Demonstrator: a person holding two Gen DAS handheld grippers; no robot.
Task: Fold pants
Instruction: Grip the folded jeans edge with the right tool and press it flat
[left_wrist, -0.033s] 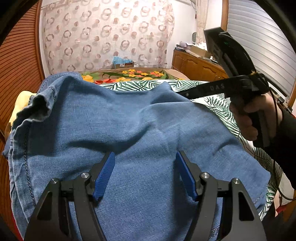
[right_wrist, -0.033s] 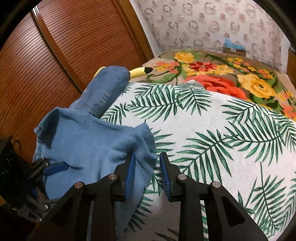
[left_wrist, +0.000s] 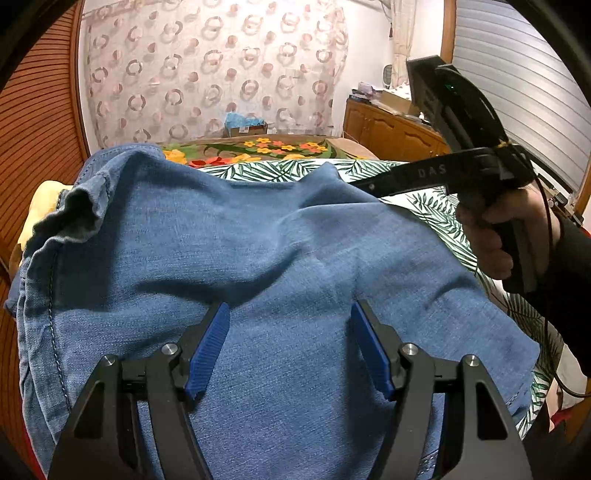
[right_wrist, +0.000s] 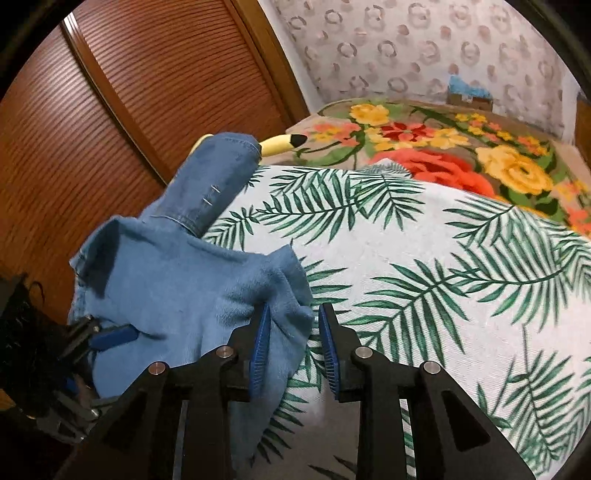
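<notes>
- Left wrist view: denim pants (left_wrist: 258, 258) fill the centre, spread over a palm-leaf sheet (left_wrist: 436, 210) on the bed; floral blanket (left_wrist: 258, 149) at 12 o'clock.
- Left claw (left_wrist: 290, 347) at 6 o'clock, fingers wide apart above the denim, nothing between them.
- Person's hand (left_wrist: 495, 240) at 3 o'clock grips the right claw's handle.
- Right wrist view: pants at 9 o'clock, one folded part reaching towards 11; sheet from 12 to 5.
- Right claw (right_wrist: 293, 349) at 6 o'clock, narrowly apart, a denim corner between its fingers, not pinched.
</notes>
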